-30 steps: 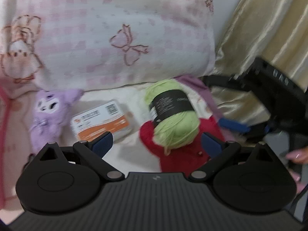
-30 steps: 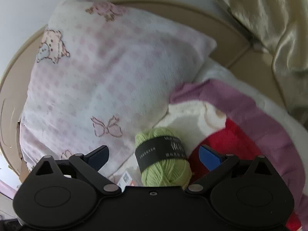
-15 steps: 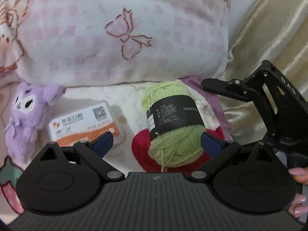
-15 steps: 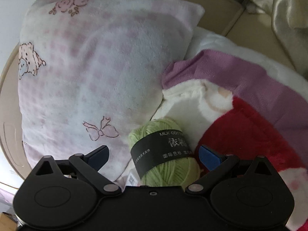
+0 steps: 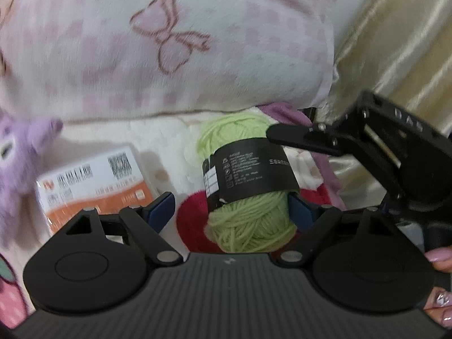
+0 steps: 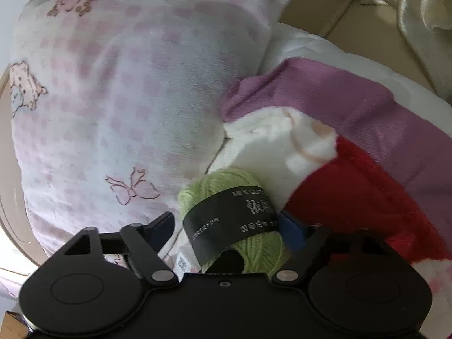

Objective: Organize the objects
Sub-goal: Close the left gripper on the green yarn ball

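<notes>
- The left gripper [image 5: 230,212] is standing partly open over the bed, and its jaws have just been closing, with the green yarn ball [image 5: 248,192] lying between them.
- In the left wrist view its right blue pad is sitting against the yarn's side, while the left blue pad is standing clear of the yarn with a gap showing; nothing is being clamped.
- The right gripper [image 6: 230,230] is likewise standing partly open, its jaws having just been closing around the same yarn ball [image 6: 234,220].
- In the right wrist view its right blue pad is touching the black paper band [image 6: 228,220] wrapped around the yarn, and the left finger is standing apart from it.
- One black finger of the right gripper [image 5: 305,138] is reaching in from the right in the left wrist view, its tip lying at the upper edge of the band.
- A person's fingers with pink nails [image 5: 439,254] are showing at the right edge of that view.
- The yarn is lying on a fleece blanket [image 6: 353,197] of red, white and purple patches.
- Just to the yarn's left an orange and white packet [image 5: 93,186] is lying flat, and beyond it a purple plush toy [image 5: 17,163] is sitting at the frame edge, blurred.
- Behind all of these a pink checked pillow [image 5: 169,42] with bow prints is leaning, and a gold curtain [image 5: 401,42] is hanging to the right.
</notes>
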`<state>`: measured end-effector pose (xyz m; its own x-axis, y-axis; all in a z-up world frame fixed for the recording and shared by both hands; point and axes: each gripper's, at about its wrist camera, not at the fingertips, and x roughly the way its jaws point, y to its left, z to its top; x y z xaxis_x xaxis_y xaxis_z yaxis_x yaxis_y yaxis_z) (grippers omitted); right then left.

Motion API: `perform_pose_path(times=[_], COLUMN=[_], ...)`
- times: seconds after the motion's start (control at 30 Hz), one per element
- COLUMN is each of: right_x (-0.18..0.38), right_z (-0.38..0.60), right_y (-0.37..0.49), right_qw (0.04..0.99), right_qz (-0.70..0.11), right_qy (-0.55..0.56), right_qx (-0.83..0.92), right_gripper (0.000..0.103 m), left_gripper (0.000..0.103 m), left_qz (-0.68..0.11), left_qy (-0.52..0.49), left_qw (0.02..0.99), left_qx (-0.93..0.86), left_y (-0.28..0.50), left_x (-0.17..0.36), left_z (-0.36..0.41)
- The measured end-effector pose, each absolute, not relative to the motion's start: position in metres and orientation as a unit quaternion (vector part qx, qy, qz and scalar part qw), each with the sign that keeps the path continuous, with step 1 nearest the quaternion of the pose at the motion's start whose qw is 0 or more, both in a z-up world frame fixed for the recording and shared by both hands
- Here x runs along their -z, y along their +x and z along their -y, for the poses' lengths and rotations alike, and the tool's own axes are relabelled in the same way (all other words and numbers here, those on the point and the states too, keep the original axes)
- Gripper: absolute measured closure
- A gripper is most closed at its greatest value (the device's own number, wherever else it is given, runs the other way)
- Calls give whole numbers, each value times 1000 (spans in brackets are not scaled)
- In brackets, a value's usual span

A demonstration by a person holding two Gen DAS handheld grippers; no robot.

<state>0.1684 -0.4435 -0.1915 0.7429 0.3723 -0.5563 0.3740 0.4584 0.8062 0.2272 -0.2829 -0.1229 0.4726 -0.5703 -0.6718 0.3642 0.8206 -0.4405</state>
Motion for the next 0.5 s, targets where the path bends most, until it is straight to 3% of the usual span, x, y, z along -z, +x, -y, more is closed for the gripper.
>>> perform_pose_path(times=[0.07, 0.1, 0.13, 0.27, 0.5], right_x=[191, 191, 190, 188, 172], right_z=[443, 442, 441, 441, 426], right_y=[168, 169, 169, 163, 146], right_qw=[778, 781, 784, 789, 805], right_qz=[-366, -368, -371, -375, -372], right_qy=[511, 505, 497, 487, 460], right_qx=[6, 5, 2, 0, -43], right_gripper=[32, 38, 41, 45, 46], left_gripper=[31, 43, 48, 52, 55], left_qz=[-432, -430, -430, -420, -428], left_qy=[-143, -147, -142, -97, -145], left_qw=[843, 840, 838, 845, 830], left_qx=[285, 295, 306, 317, 325], left_y=[227, 227, 226, 221, 209], left_x=[126, 127, 128, 124, 113], left_z=[278, 278, 280, 286, 263])
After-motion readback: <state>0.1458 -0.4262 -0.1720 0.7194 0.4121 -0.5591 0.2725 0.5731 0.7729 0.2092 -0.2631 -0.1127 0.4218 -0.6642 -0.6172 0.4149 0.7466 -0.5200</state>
